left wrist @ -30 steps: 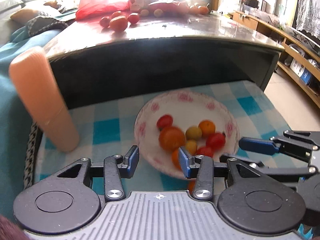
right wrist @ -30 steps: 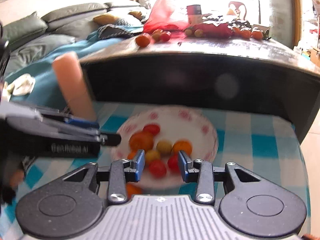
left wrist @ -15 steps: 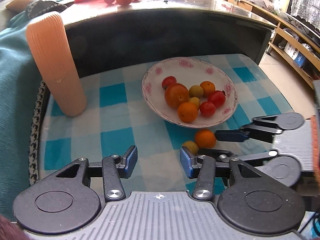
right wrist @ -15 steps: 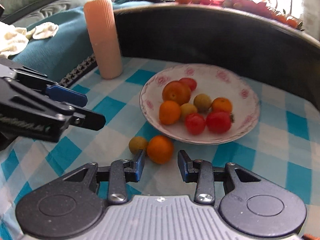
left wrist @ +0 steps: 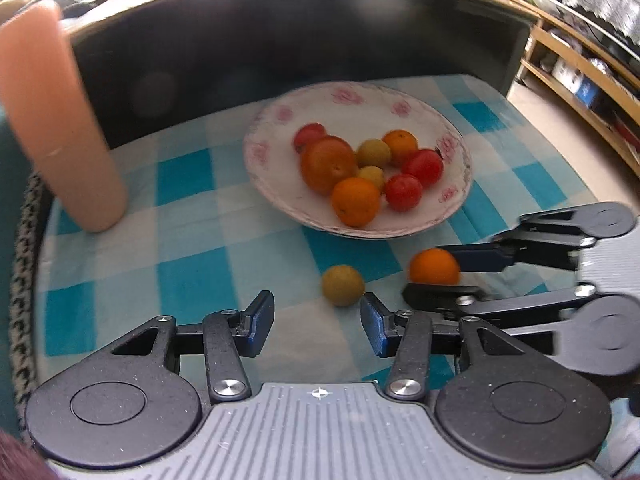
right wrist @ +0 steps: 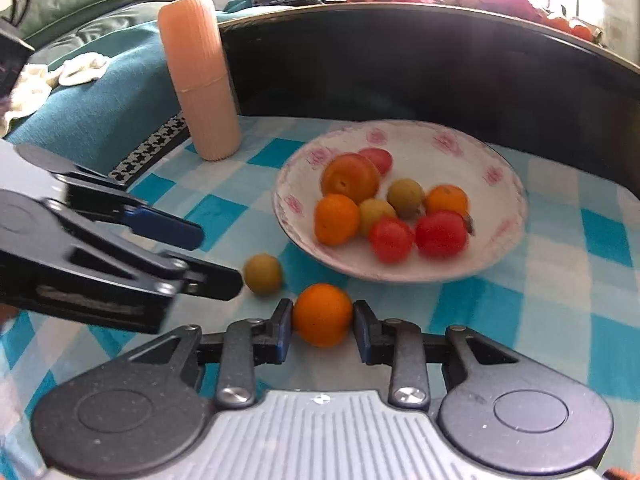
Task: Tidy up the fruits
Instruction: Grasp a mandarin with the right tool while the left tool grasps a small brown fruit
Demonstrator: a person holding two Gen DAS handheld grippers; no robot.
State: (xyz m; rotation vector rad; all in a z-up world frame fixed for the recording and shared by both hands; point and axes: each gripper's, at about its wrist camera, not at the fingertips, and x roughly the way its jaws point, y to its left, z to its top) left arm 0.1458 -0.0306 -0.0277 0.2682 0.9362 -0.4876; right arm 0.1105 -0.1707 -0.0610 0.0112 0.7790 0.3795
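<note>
Blue-and-white checked cloth (right wrist: 556,312) covers the low surface beneath both grippers. Right gripper (right wrist: 322,325) has its two blue pads pressed against the sides of an orange fruit (right wrist: 322,314), grasping it on the cloth. Just to its left lies a yellow-green fruit (right wrist: 262,273), close to the left gripper (left wrist: 318,322), whose jaws stand apart and hold nothing. Ahead of both sits a flowered plate (right wrist: 496,184) holding red, orange and yellow fruits. Farther ahead and left, a ribbed peach cylinder (right wrist: 200,80) stands upright.
</note>
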